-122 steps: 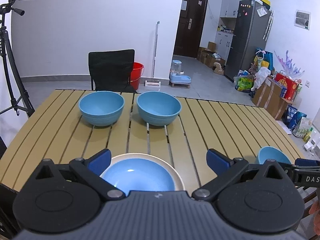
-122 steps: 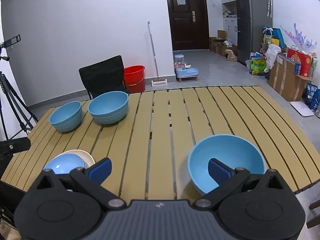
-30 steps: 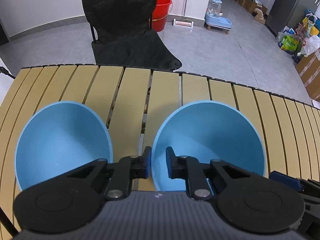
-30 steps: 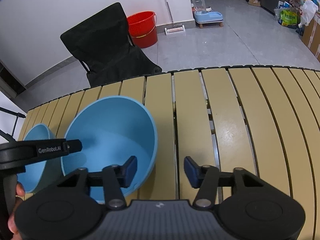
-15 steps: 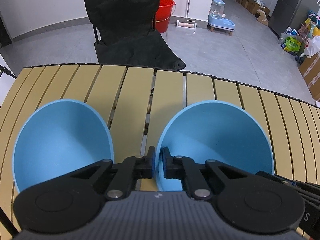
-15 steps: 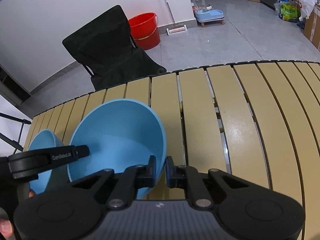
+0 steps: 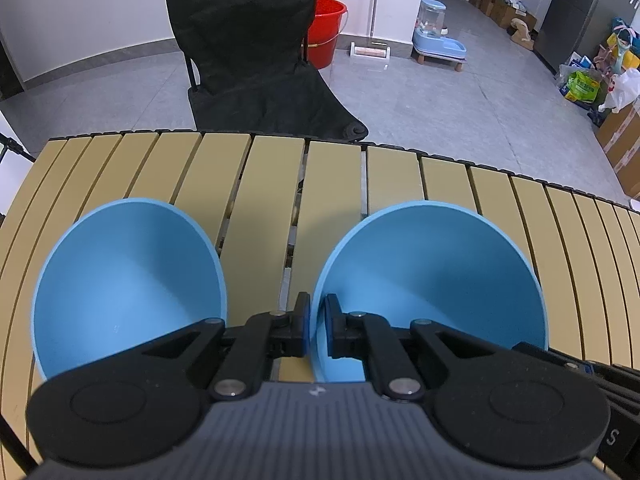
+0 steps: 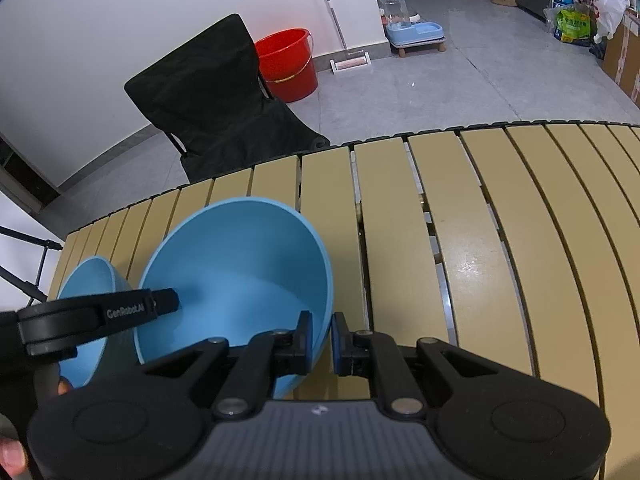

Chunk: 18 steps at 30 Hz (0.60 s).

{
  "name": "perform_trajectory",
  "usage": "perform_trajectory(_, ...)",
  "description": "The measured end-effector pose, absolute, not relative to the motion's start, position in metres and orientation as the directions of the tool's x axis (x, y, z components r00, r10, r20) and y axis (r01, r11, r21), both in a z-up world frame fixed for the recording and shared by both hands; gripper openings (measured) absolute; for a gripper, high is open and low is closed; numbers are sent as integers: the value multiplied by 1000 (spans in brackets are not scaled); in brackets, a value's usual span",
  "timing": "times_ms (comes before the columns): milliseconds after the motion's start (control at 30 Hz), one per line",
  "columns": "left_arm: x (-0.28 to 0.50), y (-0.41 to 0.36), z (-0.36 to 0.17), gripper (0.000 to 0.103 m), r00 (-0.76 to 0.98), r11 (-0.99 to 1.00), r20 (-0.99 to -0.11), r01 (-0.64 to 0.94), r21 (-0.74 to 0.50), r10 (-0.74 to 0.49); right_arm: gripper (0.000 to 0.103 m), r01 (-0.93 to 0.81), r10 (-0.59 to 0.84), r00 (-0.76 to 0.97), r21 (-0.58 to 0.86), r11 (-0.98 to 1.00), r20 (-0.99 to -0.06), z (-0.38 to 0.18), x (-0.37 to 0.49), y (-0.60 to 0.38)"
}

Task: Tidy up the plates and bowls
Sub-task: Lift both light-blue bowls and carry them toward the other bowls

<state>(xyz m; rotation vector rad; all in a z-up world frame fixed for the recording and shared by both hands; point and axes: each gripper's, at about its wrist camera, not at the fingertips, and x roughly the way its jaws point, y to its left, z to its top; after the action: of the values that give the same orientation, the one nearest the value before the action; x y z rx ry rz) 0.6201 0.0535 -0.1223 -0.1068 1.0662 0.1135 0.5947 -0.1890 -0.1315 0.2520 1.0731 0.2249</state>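
Two blue bowls are on the slatted wooden table (image 7: 272, 184). In the left wrist view my left gripper (image 7: 317, 330) is shut on the near left rim of the right bowl (image 7: 432, 280); the left bowl (image 7: 124, 280) sits beside it. In the right wrist view my right gripper (image 8: 321, 338) is shut on the near right rim of that same large bowl (image 8: 240, 264), with the other bowl (image 8: 86, 308) partly hidden behind the left gripper's body (image 8: 96, 316). The bowl looks tilted toward me.
A black folding chair (image 7: 248, 52) stands just past the table's far edge. A red bucket (image 7: 326, 32), a pet water feeder (image 7: 436, 36) and boxes and bags (image 7: 588, 80) are on the floor beyond. A tripod leg (image 8: 24, 264) is at the left.
Both grippers have closed onto opposite rims of the right bowl over the last second. The views have pulled back slightly, and the bowl appears a little raised.
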Motion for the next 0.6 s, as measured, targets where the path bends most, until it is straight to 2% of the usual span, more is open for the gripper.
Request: perform_trajectory(600, 588, 43, -94, 8, 506, 991, -862, -130, -41, 31, 9, -45, 295, 487, 313, 949, -822, -107, 573, -200)
